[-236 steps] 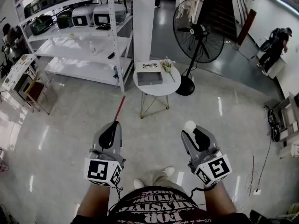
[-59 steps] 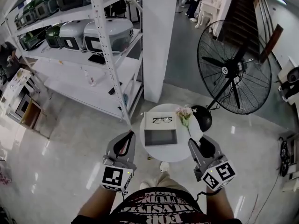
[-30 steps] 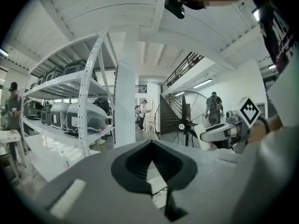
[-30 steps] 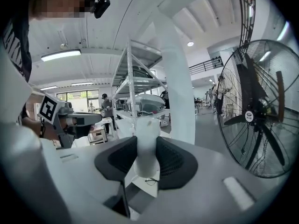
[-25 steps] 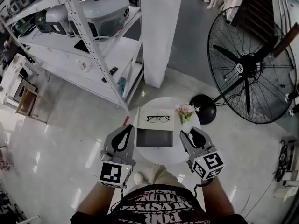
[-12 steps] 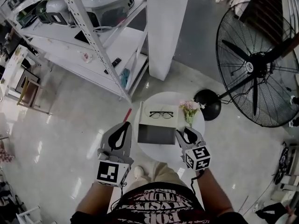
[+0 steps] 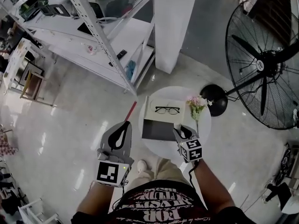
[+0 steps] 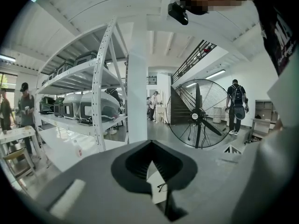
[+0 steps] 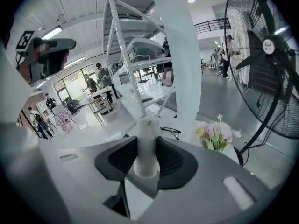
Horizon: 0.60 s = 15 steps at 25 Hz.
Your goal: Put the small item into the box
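A grey open box (image 7: pixel 158 130) lies on a round white table (image 7: pixel 205 125), its white lid (image 7: pixel 167 107) folded back with black glasses (image 7: pixel 167 110) on it. My right gripper (image 7: pixel 180 131) hovers over the box's right near corner, shut on a small white cylindrical item (image 9: pixel 145 148) that stands upright between the jaws; in the right gripper view the gripper (image 9: pixel 145 138) faces the glasses (image 9: pixel 169 132). My left gripper (image 7: pixel 124 125) hangs left of the table over the floor, its jaws shut with nothing held. Through the left gripper (image 8: pixel 150 143) I glimpse the lid (image 8: pixel 156 192).
Pink flowers (image 7: pixel 196 102) stand at the table's right side, close to my right gripper. A large black floor fan (image 7: pixel 261 64) is behind the table on the right, a white pillar (image 7: pixel 173 27) behind it, metal shelving (image 7: pixel 100 31) to the left.
The person has walked up to the table. The right gripper, still holding the white item, has moved forward and down to the box's near right corner; the left gripper stays beside the table.
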Available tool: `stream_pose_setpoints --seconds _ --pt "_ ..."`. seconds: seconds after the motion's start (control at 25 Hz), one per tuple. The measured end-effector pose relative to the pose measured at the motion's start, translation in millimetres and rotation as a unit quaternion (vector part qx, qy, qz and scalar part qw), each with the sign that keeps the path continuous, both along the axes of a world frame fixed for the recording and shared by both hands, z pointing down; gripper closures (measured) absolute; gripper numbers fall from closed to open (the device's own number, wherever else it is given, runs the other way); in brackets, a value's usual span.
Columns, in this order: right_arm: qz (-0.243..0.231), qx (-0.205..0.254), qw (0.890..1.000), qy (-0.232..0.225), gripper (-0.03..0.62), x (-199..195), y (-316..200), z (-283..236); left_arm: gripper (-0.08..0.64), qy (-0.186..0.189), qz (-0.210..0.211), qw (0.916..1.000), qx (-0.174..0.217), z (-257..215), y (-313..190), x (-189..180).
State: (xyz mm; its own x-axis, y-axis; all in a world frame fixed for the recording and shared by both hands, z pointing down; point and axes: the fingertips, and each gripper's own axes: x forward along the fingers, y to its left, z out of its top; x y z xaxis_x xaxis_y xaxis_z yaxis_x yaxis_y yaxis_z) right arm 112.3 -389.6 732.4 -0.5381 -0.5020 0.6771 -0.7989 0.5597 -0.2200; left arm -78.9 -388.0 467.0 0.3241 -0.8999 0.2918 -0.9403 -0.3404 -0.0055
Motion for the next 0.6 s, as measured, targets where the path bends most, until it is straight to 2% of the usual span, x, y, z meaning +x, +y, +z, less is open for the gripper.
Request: stream_pose_setpoints --seconds 0.32,0.6 --pt "-0.015 -0.074 0.997 0.027 0.437 -9 19 69 0.560 -0.006 -0.012 0.9998 -0.012 8 9 -14" --pt "-0.024 -0.113 0.992 0.058 0.437 -8 28 112 0.560 -0.008 -0.019 0.9996 -0.017 10 17 -20"
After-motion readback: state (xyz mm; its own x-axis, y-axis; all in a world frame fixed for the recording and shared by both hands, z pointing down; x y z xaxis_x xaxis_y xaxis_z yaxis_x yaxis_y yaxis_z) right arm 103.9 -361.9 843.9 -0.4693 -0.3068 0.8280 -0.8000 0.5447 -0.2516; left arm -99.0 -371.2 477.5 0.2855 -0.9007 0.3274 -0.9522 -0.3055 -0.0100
